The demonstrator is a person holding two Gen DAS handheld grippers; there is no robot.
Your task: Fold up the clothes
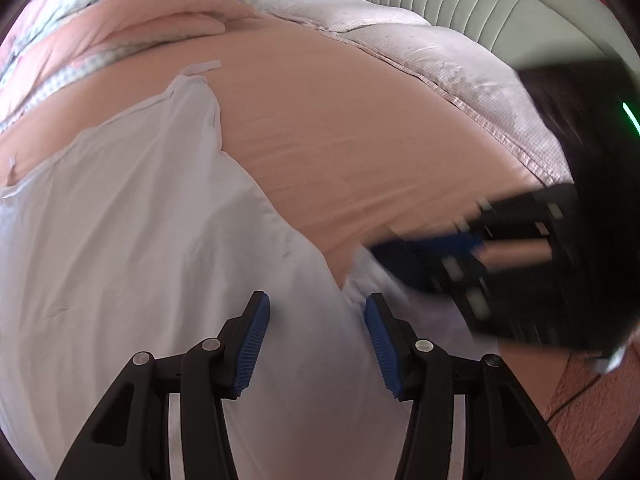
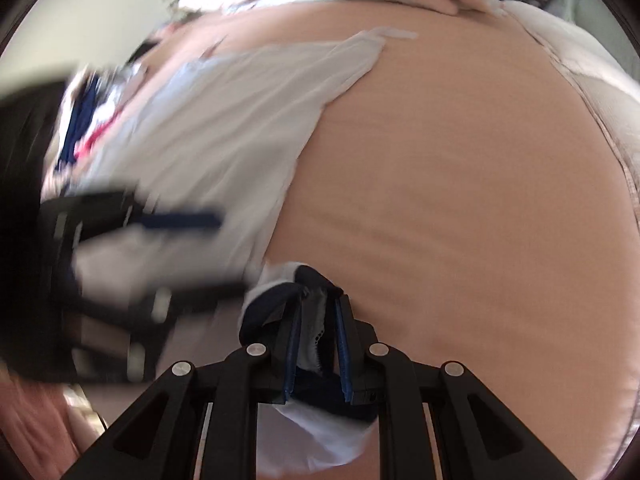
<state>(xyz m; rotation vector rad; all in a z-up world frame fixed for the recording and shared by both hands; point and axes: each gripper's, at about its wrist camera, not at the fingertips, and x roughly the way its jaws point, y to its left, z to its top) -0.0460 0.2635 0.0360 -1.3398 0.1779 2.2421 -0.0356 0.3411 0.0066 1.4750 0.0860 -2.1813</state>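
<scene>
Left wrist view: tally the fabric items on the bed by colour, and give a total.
White: 1, the garment being folded, lying on the sheet.
Peach: 1, the bed sheet.
Pale pink: 1, the quilted blanket at the far edge.
Pink and blue patterned: 1, the bedding bunched at the top left.
Total: 4
</scene>
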